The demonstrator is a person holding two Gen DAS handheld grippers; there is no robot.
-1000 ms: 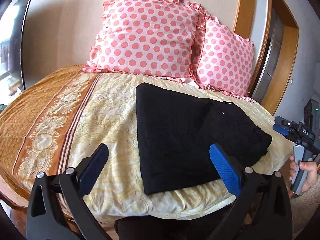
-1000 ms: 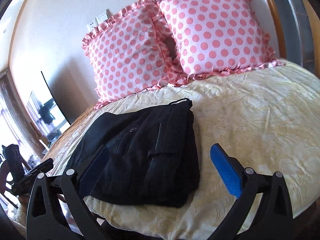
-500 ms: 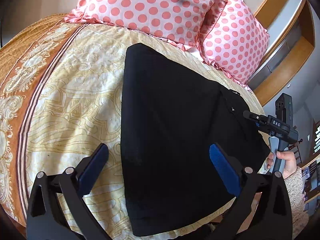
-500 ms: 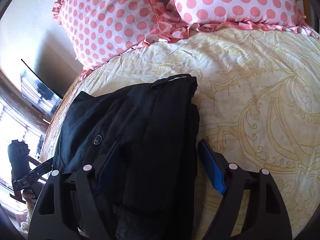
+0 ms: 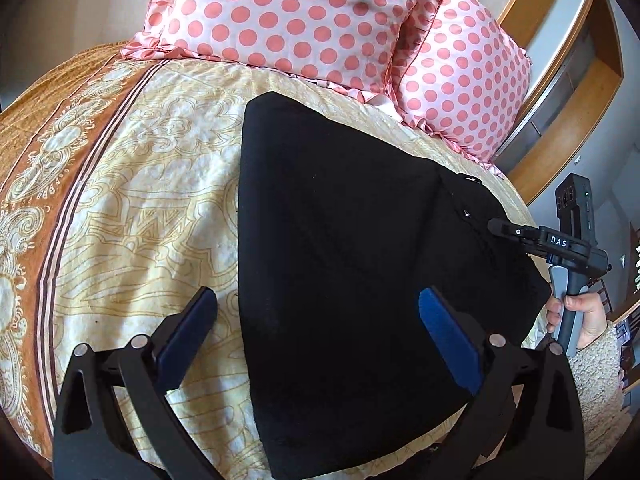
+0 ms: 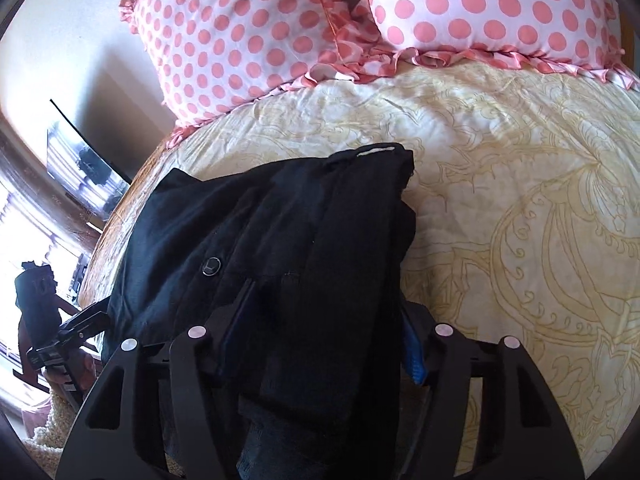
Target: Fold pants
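Black pants (image 5: 352, 264) lie folded on the bed's cream quilt (image 5: 168, 184). My left gripper (image 5: 320, 336) is open and hovers over the pants' near end, one blue finger over the quilt and the other over the cloth. My right gripper (image 6: 320, 332) is closing around the thick waistband end of the pants (image 6: 288, 248), its blue pads against the fabric on both sides. It also shows in the left wrist view (image 5: 504, 229) at the pants' right edge.
Two pink polka-dot pillows (image 5: 304, 16) (image 6: 480, 8) lean on the wall behind the pants. An orange patterned border (image 5: 48, 168) runs along the quilt's left side. A wooden door frame (image 5: 568, 80) stands at the right. A dark screen (image 6: 84, 172) stands at the left.
Both grippers moved down and forward to the pants. My right gripper's jaws narrowed from wide open and now close on the waistband end. My left gripper stayed open.
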